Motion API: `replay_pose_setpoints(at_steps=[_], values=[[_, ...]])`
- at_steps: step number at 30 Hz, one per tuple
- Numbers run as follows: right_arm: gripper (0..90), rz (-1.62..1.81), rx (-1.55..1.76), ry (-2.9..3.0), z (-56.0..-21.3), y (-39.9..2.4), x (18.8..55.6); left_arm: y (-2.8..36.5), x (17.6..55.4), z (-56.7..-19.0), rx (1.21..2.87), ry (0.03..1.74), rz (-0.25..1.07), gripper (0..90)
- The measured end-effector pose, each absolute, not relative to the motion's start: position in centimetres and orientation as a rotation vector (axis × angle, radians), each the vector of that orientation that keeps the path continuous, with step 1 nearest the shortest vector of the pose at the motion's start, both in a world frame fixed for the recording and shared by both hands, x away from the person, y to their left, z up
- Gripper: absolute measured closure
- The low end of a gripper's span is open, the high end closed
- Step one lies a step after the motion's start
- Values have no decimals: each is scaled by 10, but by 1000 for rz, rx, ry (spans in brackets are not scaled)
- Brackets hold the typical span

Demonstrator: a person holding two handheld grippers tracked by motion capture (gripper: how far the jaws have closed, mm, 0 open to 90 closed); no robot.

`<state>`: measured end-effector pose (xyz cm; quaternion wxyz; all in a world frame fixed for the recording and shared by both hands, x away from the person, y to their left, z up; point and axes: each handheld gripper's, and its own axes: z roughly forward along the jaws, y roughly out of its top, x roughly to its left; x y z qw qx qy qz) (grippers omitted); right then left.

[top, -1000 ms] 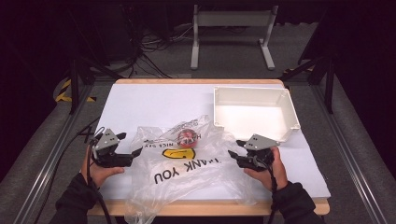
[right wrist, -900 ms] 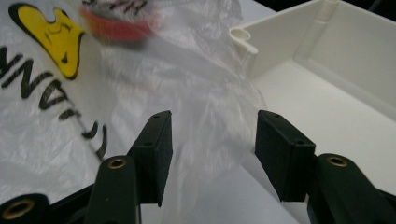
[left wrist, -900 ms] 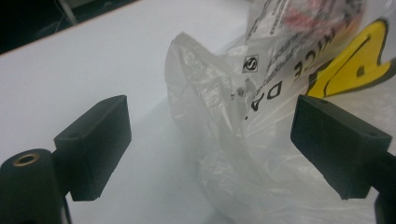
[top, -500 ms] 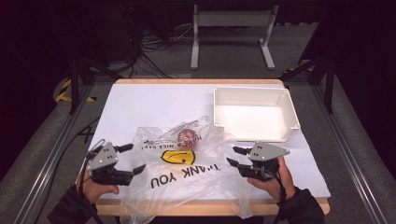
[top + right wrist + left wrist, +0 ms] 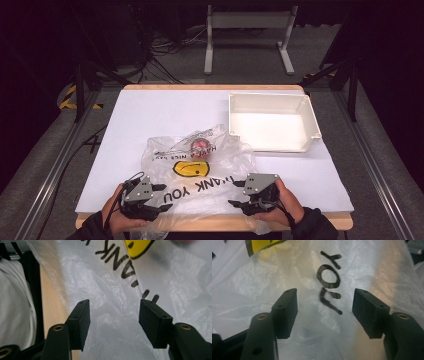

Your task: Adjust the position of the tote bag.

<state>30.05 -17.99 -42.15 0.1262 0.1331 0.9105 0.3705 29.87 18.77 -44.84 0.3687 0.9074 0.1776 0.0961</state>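
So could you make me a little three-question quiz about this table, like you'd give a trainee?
1. True or false: the white tray has something lying in it.
2. Which word on the plastic bag shows between the left claw's jaws? A) THANK B) YOU C) NICE
3. Is either the left claw or the right claw gripping the bag?

Key
1. False; the tray is empty.
2. B.
3. No. Both are open over the bag. The left claw's jaws have just been closing and the right claw's opening, with bag film under the gap but nothing pinched.
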Motion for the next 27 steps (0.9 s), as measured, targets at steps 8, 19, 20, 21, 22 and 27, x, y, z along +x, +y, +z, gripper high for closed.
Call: replay_pose_setpoints(at_steps=[8, 19, 20, 21, 22, 27], values=[[606, 1000, 410, 2684, -440, -184, 312, 194, 311, -453, 2325, 450, 234, 713], [900, 1044, 424, 2593, -431, -186, 314, 204, 311, -440, 2258, 424, 275, 869], [900, 1070, 428, 2568, -426, -185, 315, 207, 312, -437, 2232, 441, 284, 804], [900, 1085, 427, 2549, -423, -185, 315, 209, 311, -435, 2218, 445, 297, 807], [900, 1085, 427, 2549, -423, -185, 315, 209, 311, -435, 2218, 445, 297, 817], [900, 1157, 461, 2470, -408, -184, 324, 210, 317, -427, 2189, 450, 346, 876]])
